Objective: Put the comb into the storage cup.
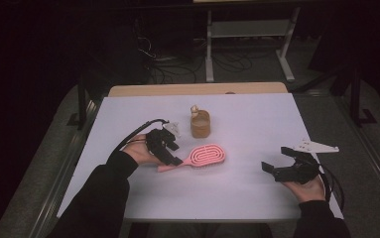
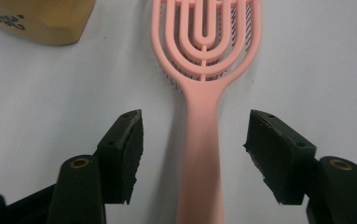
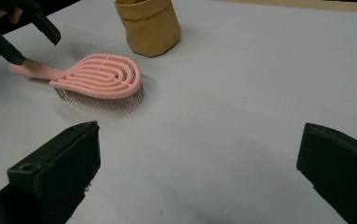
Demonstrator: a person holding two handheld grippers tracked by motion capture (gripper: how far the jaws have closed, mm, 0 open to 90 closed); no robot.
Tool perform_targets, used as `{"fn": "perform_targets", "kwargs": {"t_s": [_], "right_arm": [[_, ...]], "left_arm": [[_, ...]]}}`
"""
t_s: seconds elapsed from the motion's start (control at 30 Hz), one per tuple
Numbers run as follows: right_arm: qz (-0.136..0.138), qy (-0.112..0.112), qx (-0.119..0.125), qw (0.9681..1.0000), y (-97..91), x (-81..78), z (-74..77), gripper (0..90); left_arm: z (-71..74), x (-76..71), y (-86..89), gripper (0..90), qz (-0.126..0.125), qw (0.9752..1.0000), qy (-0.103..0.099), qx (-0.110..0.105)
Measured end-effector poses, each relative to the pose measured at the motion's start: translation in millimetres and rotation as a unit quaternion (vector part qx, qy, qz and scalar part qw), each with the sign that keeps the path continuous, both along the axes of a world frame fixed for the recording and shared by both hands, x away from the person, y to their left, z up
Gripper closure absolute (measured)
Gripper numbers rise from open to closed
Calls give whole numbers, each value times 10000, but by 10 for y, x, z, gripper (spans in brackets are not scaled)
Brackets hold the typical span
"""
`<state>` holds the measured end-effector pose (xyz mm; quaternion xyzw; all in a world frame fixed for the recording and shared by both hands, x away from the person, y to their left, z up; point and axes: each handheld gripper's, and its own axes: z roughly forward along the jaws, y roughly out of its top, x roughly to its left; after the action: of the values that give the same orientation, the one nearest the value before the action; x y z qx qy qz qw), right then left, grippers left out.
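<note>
I see one big white tabletop point(image 1: 257, 188) with two things on it and my two claws over it. One pink brush point(image 1: 202, 156) lies near the middle, bristles down, with its round head to the right and its handle pointing left. One small brown paper bag point(image 1: 200, 124) stands just behind the brush, on the far side, a little apart from it.

My left claw point(image 1: 170, 148) is at the brush handle. In the left claw view the handle point(image 2: 199, 158) runs straight up between the two black jaws. The jaws stand wide apart, one on each side, and neither one touches the handle, so the claw is released and grips nothing. My left hand point(image 1: 140, 151) lies low by the tabletop, with the dark sleeve point(image 1: 100, 198) coming in from the near left.

My right claw point(image 1: 277, 161) is well apart from the brush, near the right edge. Its jaws are spread wide too, with bare tabletop between them. It points left toward the brush. My right hand point(image 1: 306, 188) holds it from the near side.
</note>
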<state>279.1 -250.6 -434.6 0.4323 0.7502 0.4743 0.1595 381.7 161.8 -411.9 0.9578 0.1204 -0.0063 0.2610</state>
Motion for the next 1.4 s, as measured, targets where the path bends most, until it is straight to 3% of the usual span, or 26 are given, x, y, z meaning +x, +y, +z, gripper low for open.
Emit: {"fn": "perform_targets", "kwargs": {"t_s": [0.33, 0.8, 1.2, 1.4], "right_arm": [[11, 8, 5, 10000, -1, -1, 0, 0], [21, 11, 5, 10000, -3, 0, 1, 0], [29, 10, -1, 10000, -3, 1, 0, 0], [31, 10, -10, 10000, -2, 2, -1, 0]], "left_arm": [[-105, -16, -72, 207, -11, 9999, 107, -20], [-242, -47, -181, 170, -78, 9996, 174, 204], [-315, -32, -227, 303, -22, 9992, 279, 281], [-327, -29, -245, 413, -12, 9993, 180, 342]]}}
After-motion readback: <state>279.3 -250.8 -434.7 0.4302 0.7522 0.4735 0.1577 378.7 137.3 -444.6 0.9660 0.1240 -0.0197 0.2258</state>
